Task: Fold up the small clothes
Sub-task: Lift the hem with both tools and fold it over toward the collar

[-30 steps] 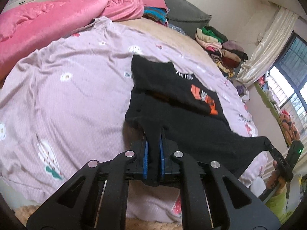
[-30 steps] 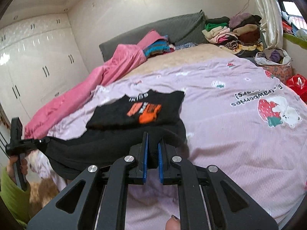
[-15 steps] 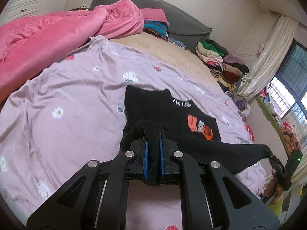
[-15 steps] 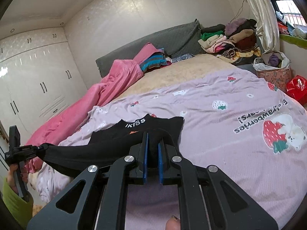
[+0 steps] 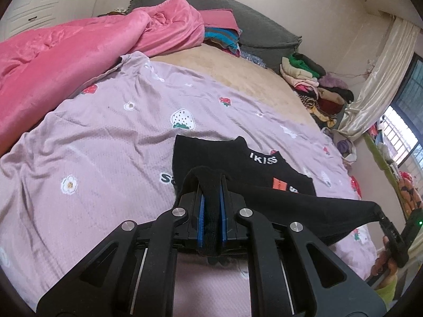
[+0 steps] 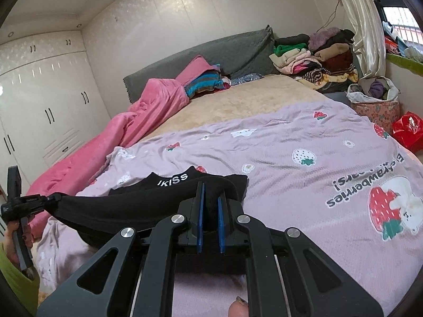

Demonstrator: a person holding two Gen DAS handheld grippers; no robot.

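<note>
I'm in a home bedroom, working over a bed [image 6: 238,100] with a grey padded headboard [image 6: 211,52]. A lilac strawberry-print sheet [image 6: 290,142] covers the bed's near half, and a pink quilt [image 5: 66,52] is bunched along its wardrobe side. White built-in wardrobes [image 6: 39,92] fill the wall beside the headboard. Folded clothes [image 6: 314,52] are stacked at the headboard's window end, by a cream curtain [image 6: 362,21].

Low wrist views (shared bed [image 5: 111,142])
</note>
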